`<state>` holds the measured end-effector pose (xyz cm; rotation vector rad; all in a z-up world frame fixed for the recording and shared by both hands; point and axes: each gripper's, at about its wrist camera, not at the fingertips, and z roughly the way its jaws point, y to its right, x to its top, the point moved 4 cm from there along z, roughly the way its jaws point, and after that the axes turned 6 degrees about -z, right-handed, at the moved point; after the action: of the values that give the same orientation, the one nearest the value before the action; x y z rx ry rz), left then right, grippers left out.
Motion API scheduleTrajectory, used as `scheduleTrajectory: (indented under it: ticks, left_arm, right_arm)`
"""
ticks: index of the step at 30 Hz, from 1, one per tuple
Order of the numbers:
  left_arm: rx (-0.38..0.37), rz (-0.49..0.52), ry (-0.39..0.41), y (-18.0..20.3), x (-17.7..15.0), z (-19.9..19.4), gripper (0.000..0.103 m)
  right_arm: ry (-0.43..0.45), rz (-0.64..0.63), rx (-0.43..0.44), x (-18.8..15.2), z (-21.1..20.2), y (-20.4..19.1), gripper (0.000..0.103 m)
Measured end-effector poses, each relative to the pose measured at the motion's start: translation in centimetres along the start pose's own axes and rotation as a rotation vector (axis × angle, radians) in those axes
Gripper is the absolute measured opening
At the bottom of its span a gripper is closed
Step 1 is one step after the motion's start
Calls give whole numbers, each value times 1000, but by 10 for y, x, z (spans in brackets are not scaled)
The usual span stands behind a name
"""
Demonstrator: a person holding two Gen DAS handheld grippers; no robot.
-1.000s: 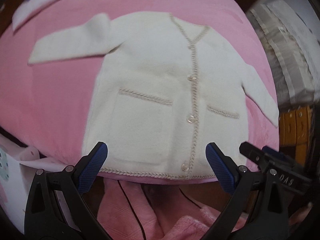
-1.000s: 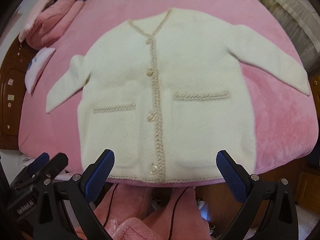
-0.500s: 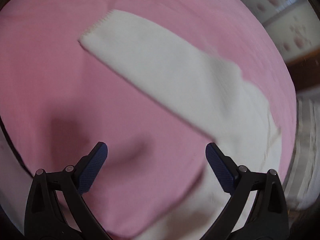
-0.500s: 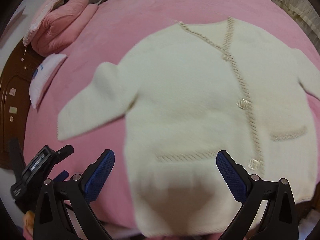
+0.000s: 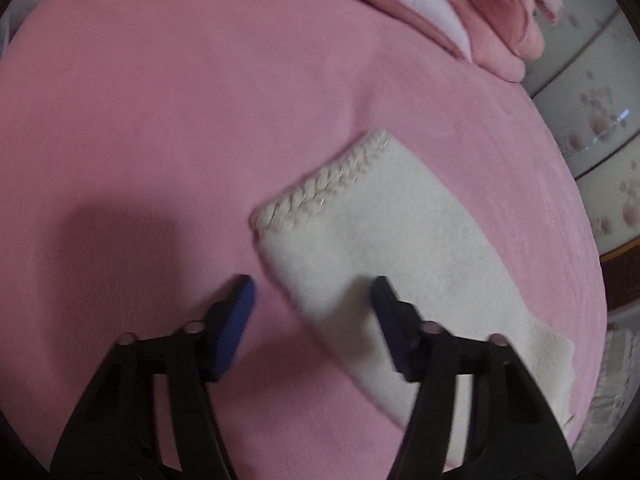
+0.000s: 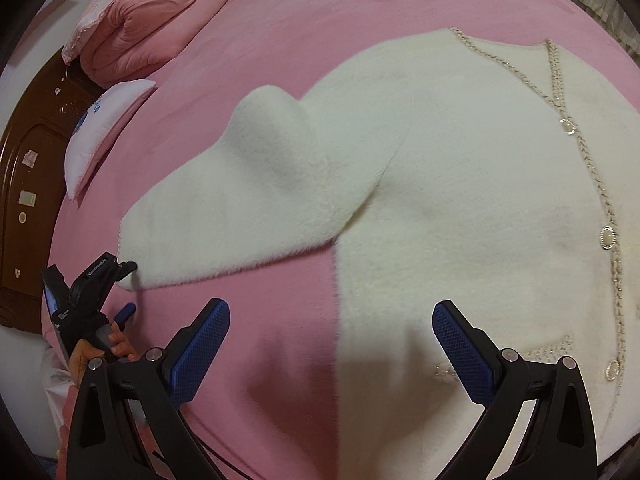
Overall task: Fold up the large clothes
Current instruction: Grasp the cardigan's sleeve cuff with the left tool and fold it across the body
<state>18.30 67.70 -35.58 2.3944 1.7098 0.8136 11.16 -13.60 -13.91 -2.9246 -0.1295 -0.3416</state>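
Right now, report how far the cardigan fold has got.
Done: the cardigan lies spread flat, buttoned, on the pink bed. In hand: the left hand-held gripper is open at the sleeve cuff, one finger over the sleeve, nothing clamped. The right hand-held gripper hovers open. Left: every fold.

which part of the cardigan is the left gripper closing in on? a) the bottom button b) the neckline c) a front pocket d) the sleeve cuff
d: the left gripper sits open around the edge of the sleeve, just short of its braided cuff.
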Motion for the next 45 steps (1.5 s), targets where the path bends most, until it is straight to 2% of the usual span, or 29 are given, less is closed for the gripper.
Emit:
scheduleTrajectory:
  ticks: [1,2,3,6,10,15,19,21,23,24,26,28,30,32,35,36,37,38,40,42,44,45]
  left_arm:
    - [0,13,18,-1,9,7,28]
    - [22,17,30,2,8,6,17]
    - [31,12,48,1,13,8,14]
    - [12,17,131,4,19,-4,9]
    - [-73,145,277,45,14,-49,4]
    - [-252,310,378,122,-15,-116,4]
    - [-422,419,402,195,-60,-168,4]
    - [-488,455,371,230,-103,-194,4]
    - [-569,478,293,267,-137,-197,4]
    - [-587,496,256,281,-159,-198,4]
    - [-571,559,173,311,-211,-186,4]
    - [-526,634,106,342,-262,-165,4]
    - [-443,722,23,355,-305,-135,4]
    - [-358,795,-67,359,-347,-100,4]
    - [-228,882,-202,351,-398,-61,7]
    - [-191,909,-253,347,-411,-52,10]
    - [-198,916,-316,344,-419,-46,26]
    - [-236,900,-387,342,-429,-48,44]
    - [-274,832,-436,338,-440,-59,61]
    - [-269,797,-456,327,-438,-63,66]
    - [-202,806,-451,314,-428,-63,66]
    - [-144,823,-427,309,-420,-62,66]
  right_arm:
    - [-2,-4,3,1,5,-5,103]
    - [0,-9,8,-1,9,-2,103]
    - [1,-13,10,-1,13,-3,103]
    - [6,-21,4,-1,23,2,103]
    - [28,10,-5,5,32,18,103]
    - [90,65,5,23,28,47,103]
    - [139,88,1,43,15,74,103]
    - [171,112,0,54,7,94,103]
    - [203,132,-8,64,1,114,103]
    - [220,140,-18,71,-2,126,103]
    - [256,151,-50,81,-7,149,103]
    - [276,158,-85,89,-10,171,103]
    - [295,185,-127,94,-9,192,103]
    - [306,225,-164,97,-9,224,103]
    - [289,249,-170,105,7,246,103]
    - [278,249,-164,107,11,255,103]
    - [258,244,-151,112,20,256,103]
    - [236,242,-130,105,24,261,103]
    - [187,251,-66,100,32,272,103]
    - [147,271,4,106,45,276,103]
    - [114,263,76,112,62,276,103]
    - [105,256,110,115,69,271,103]
